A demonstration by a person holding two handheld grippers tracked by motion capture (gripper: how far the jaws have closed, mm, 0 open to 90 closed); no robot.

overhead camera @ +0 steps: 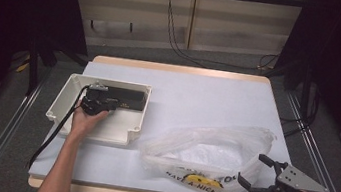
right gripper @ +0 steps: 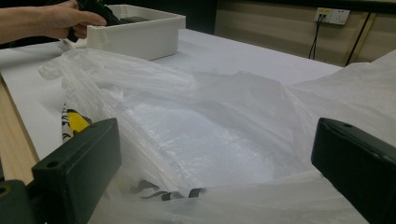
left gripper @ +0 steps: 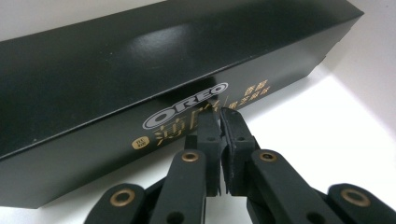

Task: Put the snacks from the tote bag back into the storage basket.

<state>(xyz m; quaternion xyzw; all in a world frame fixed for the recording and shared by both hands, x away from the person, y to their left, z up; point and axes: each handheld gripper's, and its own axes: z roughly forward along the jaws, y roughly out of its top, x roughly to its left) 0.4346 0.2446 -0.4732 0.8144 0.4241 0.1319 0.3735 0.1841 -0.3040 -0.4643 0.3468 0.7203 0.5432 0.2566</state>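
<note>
A long black Oreo box (overhead camera: 128, 97) (left gripper: 140, 70) lies along the far wall inside a white plastic bin (overhead camera: 102, 134) (right gripper: 140, 35). My left gripper (overhead camera: 107, 103) (left gripper: 219, 114) reaches into the bin, jaws shut with nothing between them. Its tips sit right at the box's printed side. A clear plastic bag (overhead camera: 206, 151) (right gripper: 210, 130) with yellow and black print lies crumpled at the front right. My right gripper (overhead camera: 251, 169) (right gripper: 215, 140) stands wide open at the bag's right end, one jaw on each side of its opening.
The table (overhead camera: 194, 94) has a white top with a wooden rim; its front edge runs just below the bag. Black cables trail across the floor behind, and dark curtains hang at both sides.
</note>
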